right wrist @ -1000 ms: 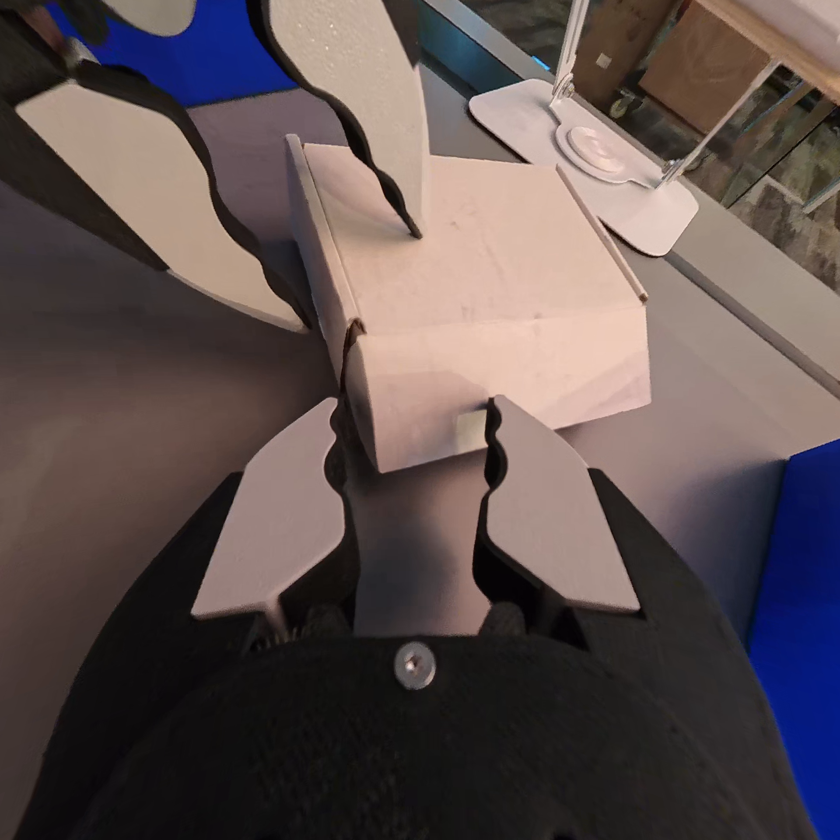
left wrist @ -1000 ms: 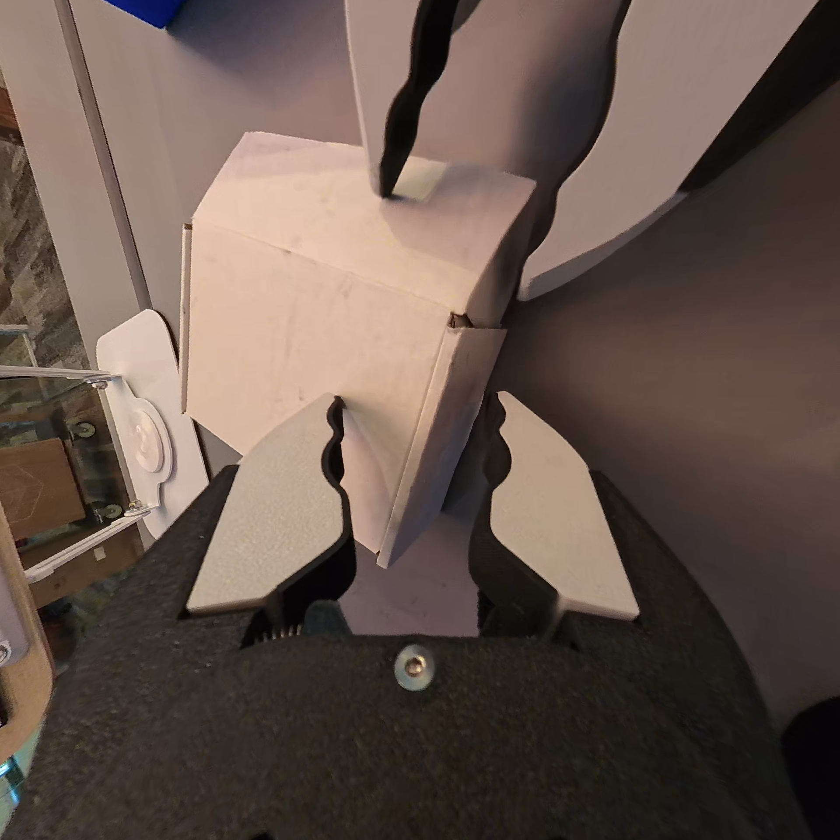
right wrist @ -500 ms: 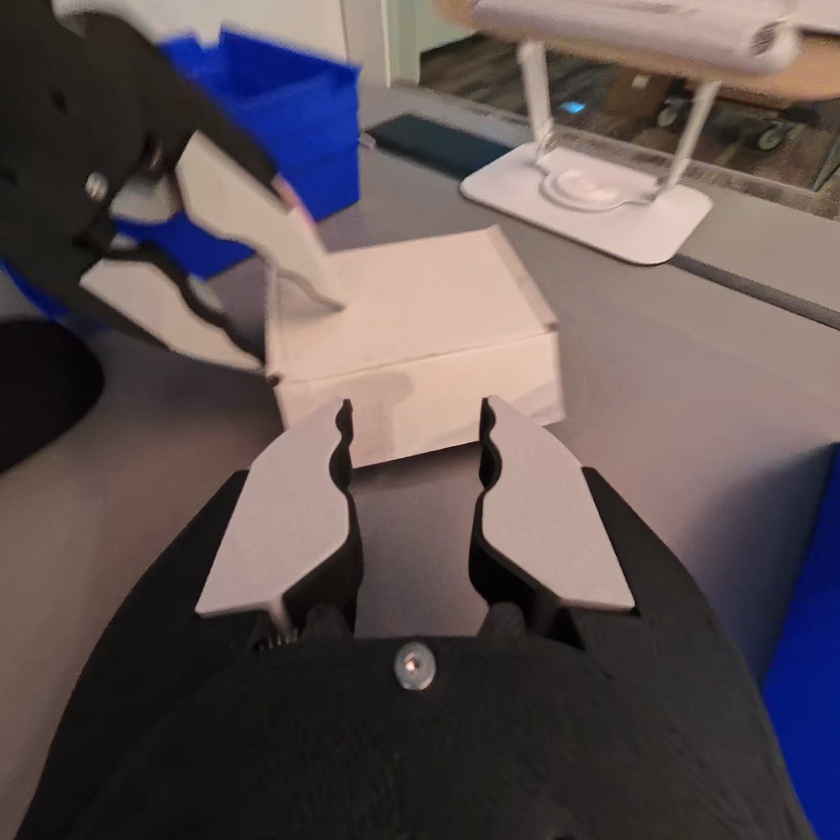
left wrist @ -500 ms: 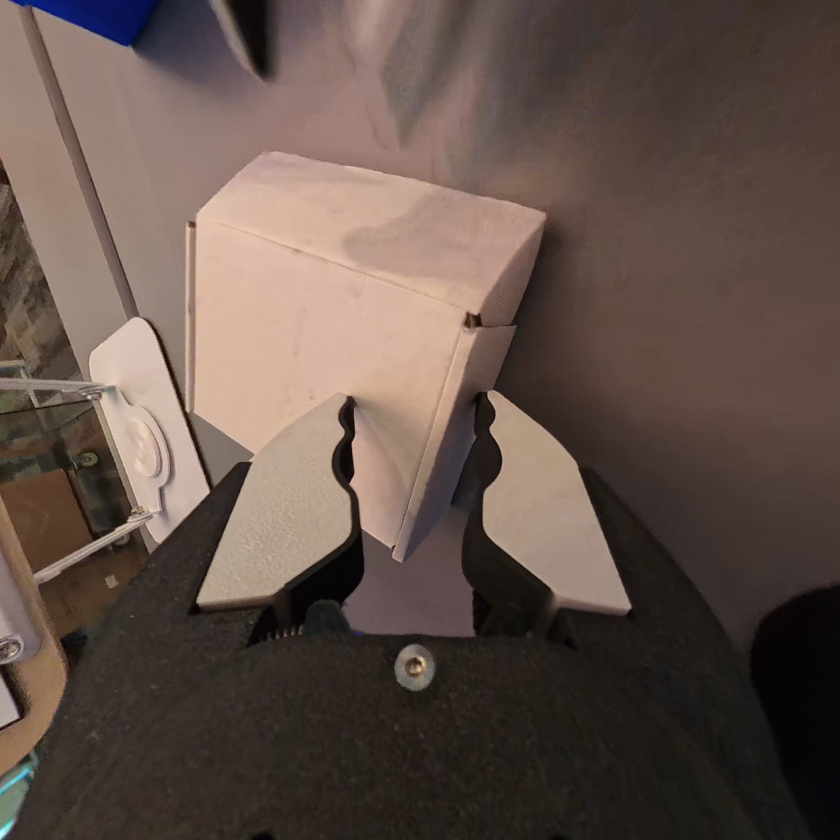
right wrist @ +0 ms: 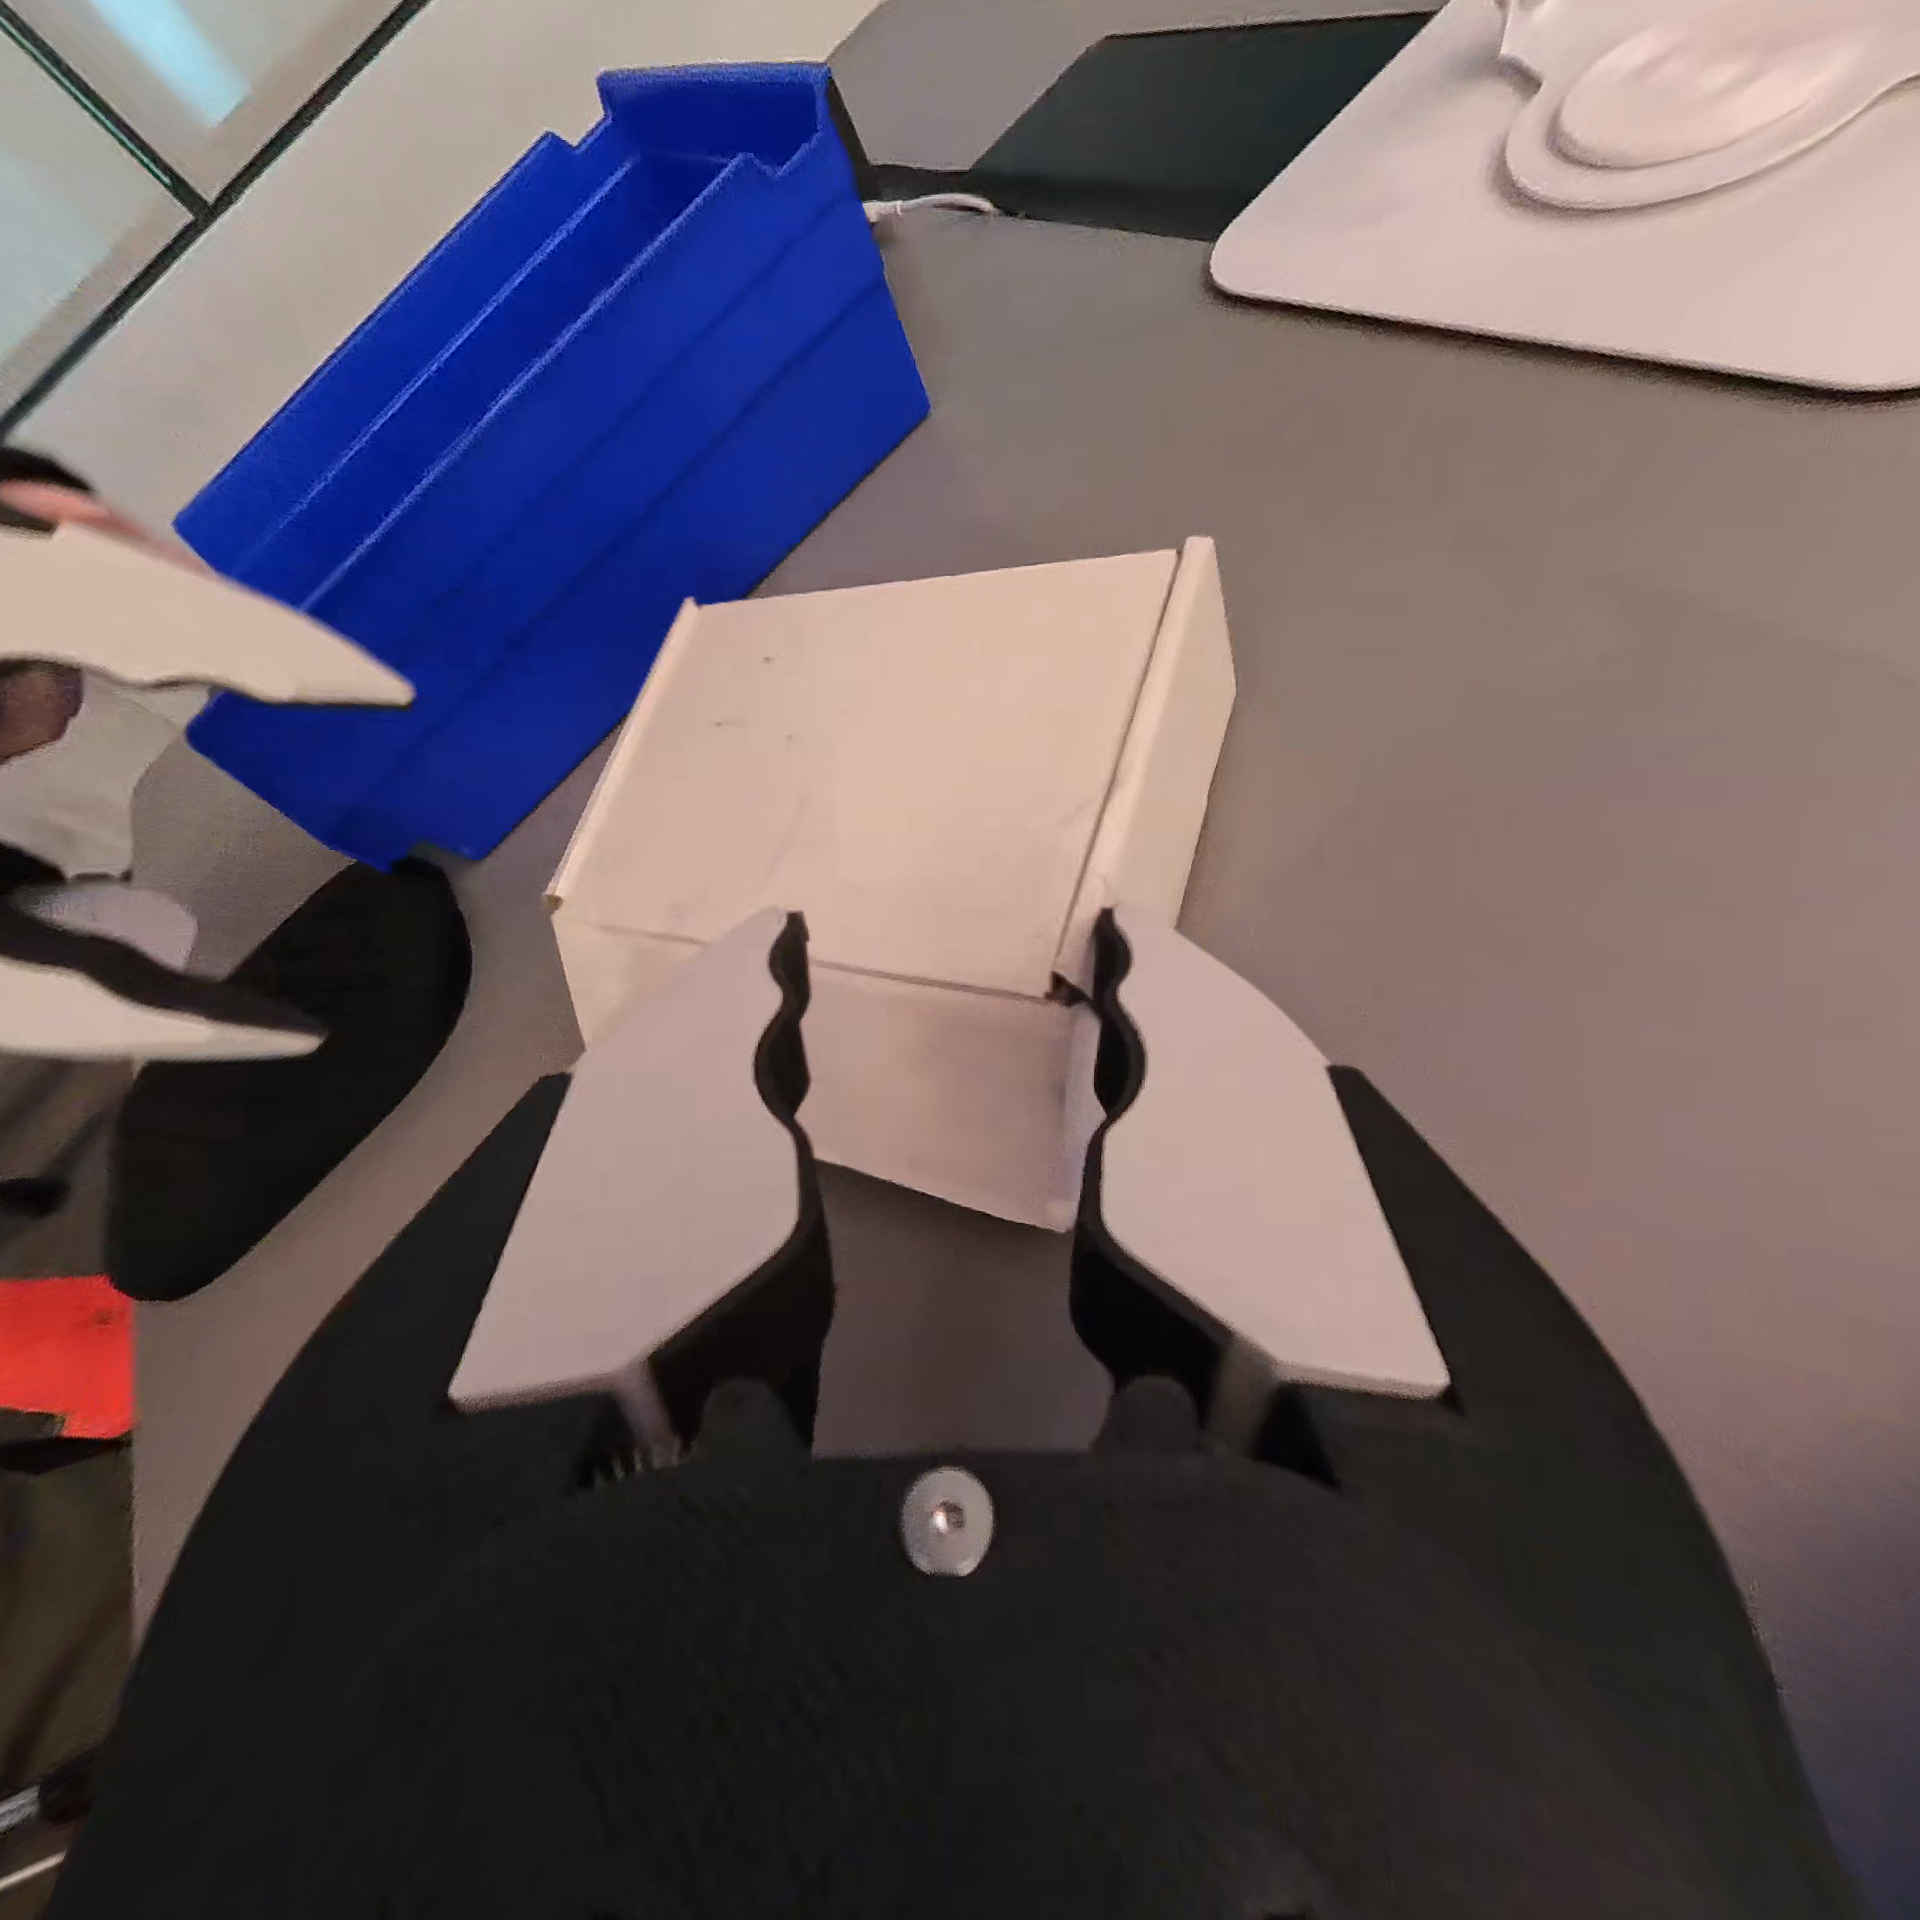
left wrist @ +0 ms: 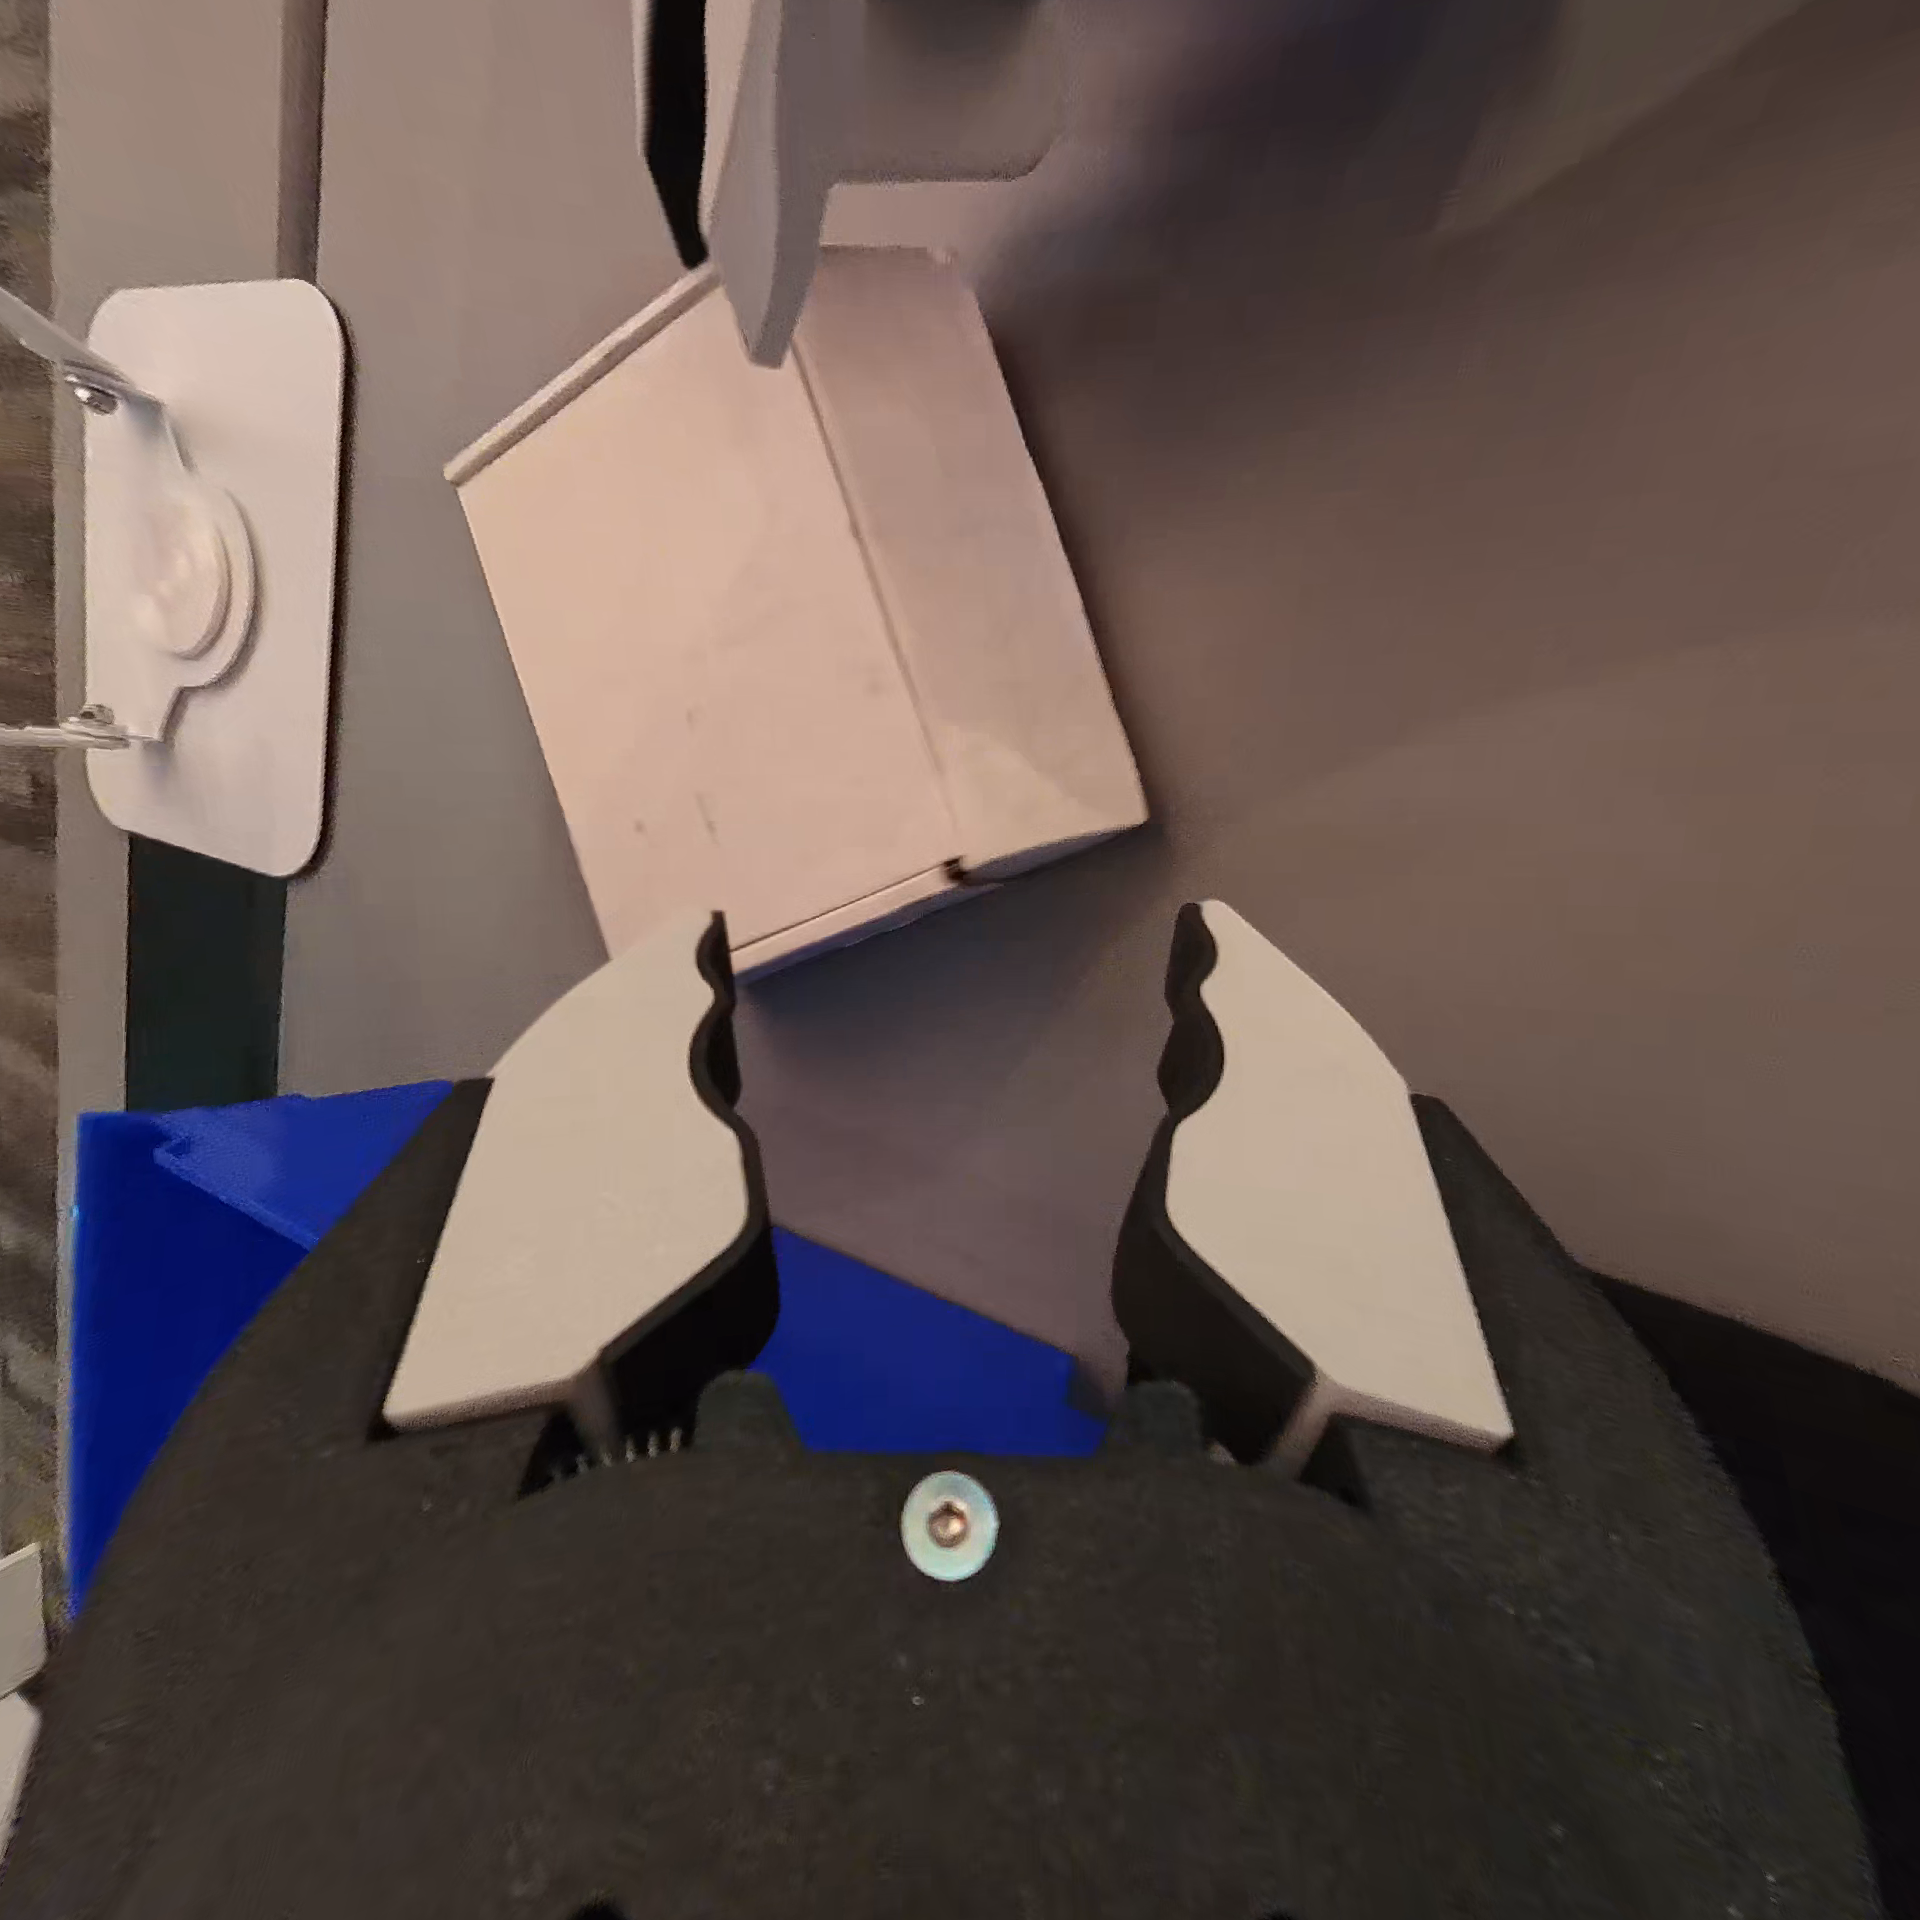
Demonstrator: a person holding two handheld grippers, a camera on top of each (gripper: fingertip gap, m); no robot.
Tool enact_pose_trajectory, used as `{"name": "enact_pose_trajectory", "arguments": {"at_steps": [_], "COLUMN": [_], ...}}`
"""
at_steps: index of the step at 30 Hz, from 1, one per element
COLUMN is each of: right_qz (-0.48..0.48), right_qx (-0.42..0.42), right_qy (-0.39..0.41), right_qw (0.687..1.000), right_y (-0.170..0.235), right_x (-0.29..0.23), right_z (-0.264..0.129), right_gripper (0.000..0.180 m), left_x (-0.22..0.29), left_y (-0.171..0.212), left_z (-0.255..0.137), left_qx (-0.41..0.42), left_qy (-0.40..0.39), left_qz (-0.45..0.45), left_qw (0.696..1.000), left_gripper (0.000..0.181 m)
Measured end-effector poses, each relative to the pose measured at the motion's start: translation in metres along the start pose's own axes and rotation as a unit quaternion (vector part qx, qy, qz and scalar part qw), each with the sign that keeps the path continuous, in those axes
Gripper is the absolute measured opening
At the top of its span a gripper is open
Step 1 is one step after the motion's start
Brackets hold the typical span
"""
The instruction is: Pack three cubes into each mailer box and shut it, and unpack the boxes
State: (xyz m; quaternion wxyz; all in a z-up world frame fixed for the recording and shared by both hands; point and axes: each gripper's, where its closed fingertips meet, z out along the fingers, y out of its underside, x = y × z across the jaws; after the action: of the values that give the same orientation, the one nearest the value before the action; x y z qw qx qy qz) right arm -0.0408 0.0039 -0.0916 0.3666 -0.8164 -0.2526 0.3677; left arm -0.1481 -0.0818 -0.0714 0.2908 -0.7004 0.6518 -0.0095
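A white mailer box [left wrist: 769, 623] lies shut on the grey table [left wrist: 1455, 727]; no cubes show. My left gripper [left wrist: 954, 920] is open and empty, a little back from the box's near corner, which sits by its left fingertip. My right gripper [right wrist: 951, 925] is open, and the box [right wrist: 883, 769] has its near corner showing between the fingers; I cannot tell whether they touch it. The right gripper's finger [left wrist: 769, 208] hangs over the box's far edge in the left wrist view. The left gripper's fingers [right wrist: 208, 644] show at the left edge of the right wrist view.
A blue bin [right wrist: 582, 416] stands just left of the box; it also shows under my left gripper [left wrist: 187, 1247]. A white stand base [right wrist: 1558, 208] sits at the back right, also in the left wrist view [left wrist: 208, 571]. A dark pad [right wrist: 1143, 135] lies behind.
The left gripper let go of the box's side flap, opened wider and drew back. The right gripper lifted off the box top and swung round to another side. The box lies closed.
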Motion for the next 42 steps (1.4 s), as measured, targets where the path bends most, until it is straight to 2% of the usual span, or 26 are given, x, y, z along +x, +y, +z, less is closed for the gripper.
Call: {"name": "enact_pose_trajectory", "arguments": {"at_steps": [1,3,5,8,10,14,18,22,24,25,28,35,38,42], "right_qz": [0.004,0.013,-0.002,-0.064,-0.076,-0.084,-0.118,-0.168,-0.215,-0.236,-0.256,-0.265,-0.242,-0.223], "right_qx": [-0.005,-0.028,-0.063,-0.065,-0.064,-0.064,-0.092,-0.123,-0.117,-0.107,-0.071,-0.108,-0.117,-0.149], "right_qy": [0.001,-0.013,-0.012,0.034,0.039,0.045,0.062,0.056,0.073,0.079,0.031,-0.01,-0.034,-0.067], "right_qw": [1.0,0.999,0.998,0.995,0.994,0.993,0.987,0.976,0.967,0.963,0.964,0.958,0.963,0.961], "right_y": [0.002,0.011,0.022,0.024,0.021,0.022,0.038,0.053,0.049,0.044,0.032,0.031,0.034,0.049], "right_x": [-0.003,-0.015,-0.024,-0.02,-0.022,-0.024,-0.023,-0.022,-0.013,-0.009,-0.013,-0.006,-0.003,-0.003], "right_z": [-0.001,-0.004,-0.007,-0.012,-0.013,-0.014,-0.01,0.004,0.01,0.012,0.024,0.041,0.044,0.045], "right_gripper": [0.049,0.044,0.046,0.052,0.053,0.063,0.078,0.109,0.132,0.137,0.139,0.14,0.141,0.138], "left_x": [0.007,0.02,0.036,0.027,0.014,-0.001,-0.003,0.001,-0.003,-0.009,-0.018,-0.021,-0.021,-0.014], "left_y": [-0.001,-0.005,-0.008,-0.007,-0.006,0.0,-0.01,-0.024,-0.021,-0.015,0.0,0.012,0.017,0.023], "left_z": [-0.001,0.0,-0.003,-0.011,-0.016,-0.011,-0.002,-0.007,-0.004,-0.001,0.009,0.029,0.042,0.062], "left_qx": [0.011,0.044,0.085,0.134,0.17,0.204,0.252,0.273,0.255,0.24,0.195,0.137,0.107,0.094], "left_qy": [-0.01,-0.017,0.005,-0.024,-0.04,-0.025,0.03,0.04,-0.007,-0.043,-0.115,-0.163,-0.158,-0.073], "left_qz": [-0.004,-0.019,-0.039,-0.096,-0.157,-0.287,-0.356,-0.367,-0.347,-0.337,-0.315,-0.296,-0.279,-0.355], "left_qw": [1.0,0.999,0.996,0.986,0.972,0.935,0.9,0.888,0.902,0.909,0.922,0.931,0.941,0.927], "left_gripper": [0.082,0.085,0.085,0.084,0.082,0.085,0.093,0.096,0.096,0.096,0.096,0.112,0.117,0.121]}}
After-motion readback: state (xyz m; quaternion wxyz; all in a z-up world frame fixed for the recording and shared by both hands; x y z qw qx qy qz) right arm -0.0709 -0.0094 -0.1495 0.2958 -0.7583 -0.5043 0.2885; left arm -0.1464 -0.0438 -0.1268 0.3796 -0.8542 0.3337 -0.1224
